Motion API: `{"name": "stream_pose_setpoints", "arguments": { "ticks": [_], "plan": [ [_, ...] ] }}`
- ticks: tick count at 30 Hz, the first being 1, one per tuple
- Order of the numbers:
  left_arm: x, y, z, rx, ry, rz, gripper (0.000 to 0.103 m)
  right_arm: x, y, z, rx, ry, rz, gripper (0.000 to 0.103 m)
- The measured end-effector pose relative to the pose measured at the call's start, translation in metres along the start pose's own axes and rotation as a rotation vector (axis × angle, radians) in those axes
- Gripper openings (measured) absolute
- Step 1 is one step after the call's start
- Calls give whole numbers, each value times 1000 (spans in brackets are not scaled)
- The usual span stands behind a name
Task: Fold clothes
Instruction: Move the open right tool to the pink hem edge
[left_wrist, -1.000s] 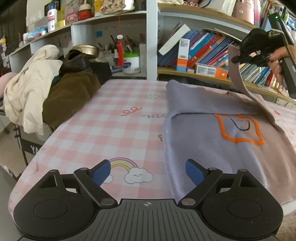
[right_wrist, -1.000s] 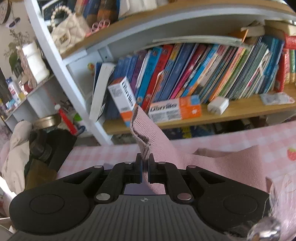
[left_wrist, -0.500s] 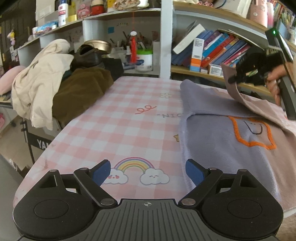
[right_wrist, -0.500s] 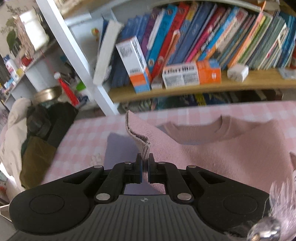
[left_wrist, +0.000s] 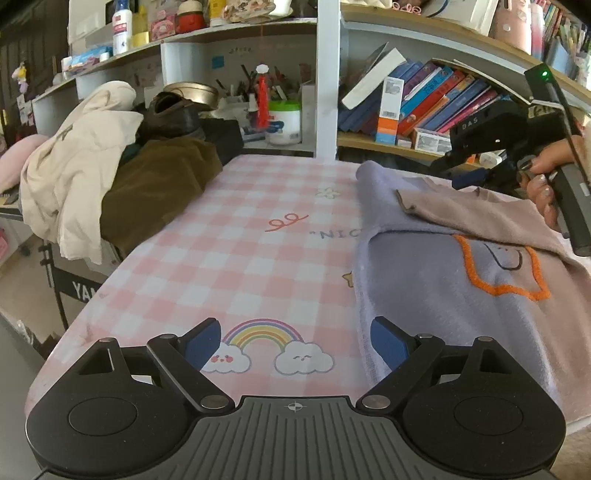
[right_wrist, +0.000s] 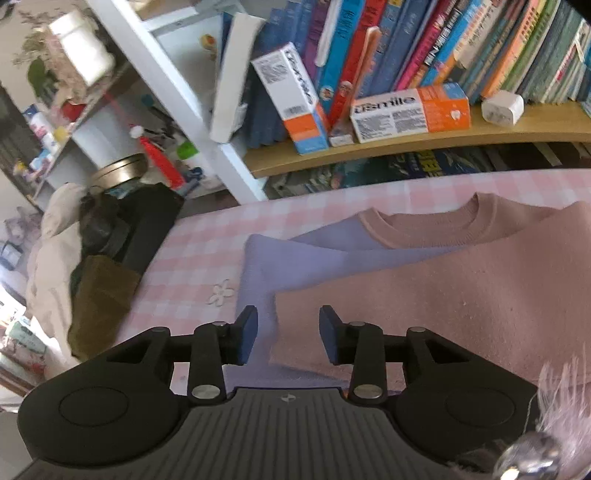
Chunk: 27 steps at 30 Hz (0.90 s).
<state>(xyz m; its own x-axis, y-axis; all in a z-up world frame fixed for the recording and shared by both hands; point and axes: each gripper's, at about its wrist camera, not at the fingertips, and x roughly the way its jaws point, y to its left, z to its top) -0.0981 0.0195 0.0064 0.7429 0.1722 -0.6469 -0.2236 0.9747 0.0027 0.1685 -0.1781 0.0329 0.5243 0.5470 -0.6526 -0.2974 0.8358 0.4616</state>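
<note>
having just parted its jaws, the right tool (right_wrist: 288, 334) lets the pink sleeve (right_wrist: 424, 295) drop across the sweater (left_wrist: 461, 291) on the tabletop (left_wrist: 236, 258); sleeve fold looks done. left tool (left_wrist: 295, 341) hovers wide open, empty.

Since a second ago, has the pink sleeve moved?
Yes. The pink sleeve has dropped from level with the bookshelf onto the sweater; the right tool just opened.
</note>
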Motion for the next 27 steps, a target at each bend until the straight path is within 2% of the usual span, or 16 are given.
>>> {"name": "stream_pose_setpoints", "arguments": {
  "ticks": [5, 9, 23, 27],
  "plan": [
    [1, -6, 2, 10, -5, -19, 91, -25, -7, -11, 7, -5, -6, 37],
    [2, -12, 3, 21, -13, -40, 91, -51, -24, -31, 16, -12, -48, 39],
    [20, -45, 5, 59, 43, -120, 91, -141, -69, -117, -17, -68, -262, 46],
    [17, -57, 7, 84, 33, -135, 91, -159, -75, -137, -48, -87, -321, 53]
  ]
}}
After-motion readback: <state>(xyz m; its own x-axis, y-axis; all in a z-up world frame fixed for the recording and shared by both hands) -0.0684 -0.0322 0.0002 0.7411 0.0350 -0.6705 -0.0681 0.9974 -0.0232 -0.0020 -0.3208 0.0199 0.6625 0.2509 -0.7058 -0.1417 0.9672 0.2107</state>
